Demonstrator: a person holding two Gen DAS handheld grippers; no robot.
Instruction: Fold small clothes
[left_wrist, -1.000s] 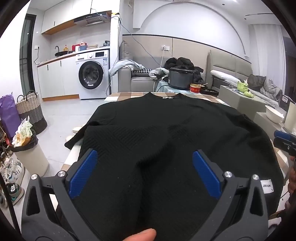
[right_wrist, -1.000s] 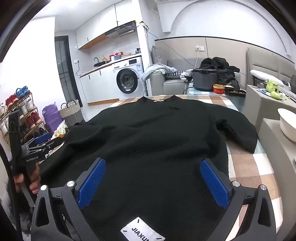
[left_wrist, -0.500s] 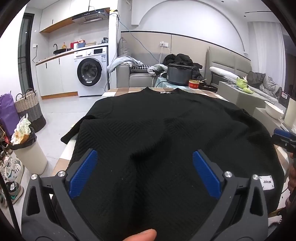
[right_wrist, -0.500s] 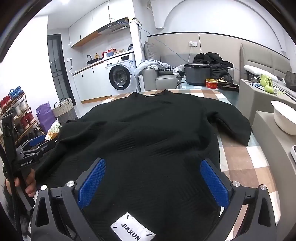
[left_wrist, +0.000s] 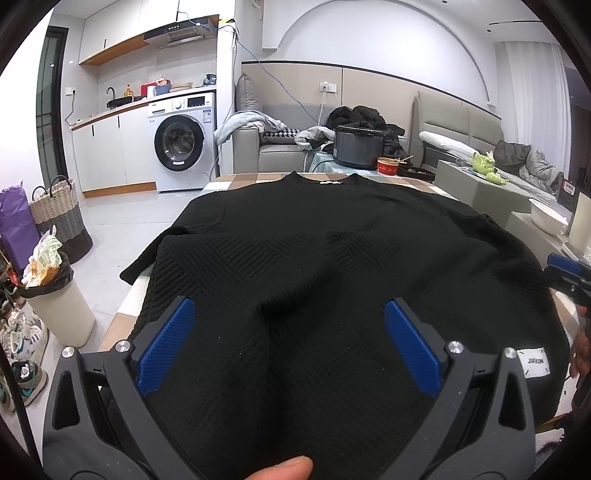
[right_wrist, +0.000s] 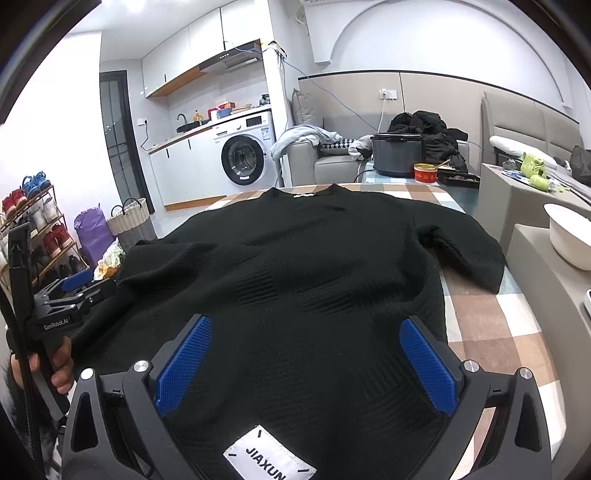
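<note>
Across the checked bench a black knit sweater lies spread flat, collar at the far edge, hem nearest the cameras, with the white JIAXUN label at the hem's right corner. Its left sleeve droops over the bench's left edge, while its right sleeve rests on the checked cloth. Both left tongs and right tongs hover spread wide over the hem and pinch nothing. The likeliest trouble, I judge, is a bite that takes only the top layer of the thick knit, so the fold drags crooked; the bunched ridge running up the middle could also get folded in as a crease, and the overhanging sleeve may pull the garment sideways once the hem lifts. Each tool is held low and nearly level, pointing toward the collar, a hand wrapped round the left one's handle.
</note>
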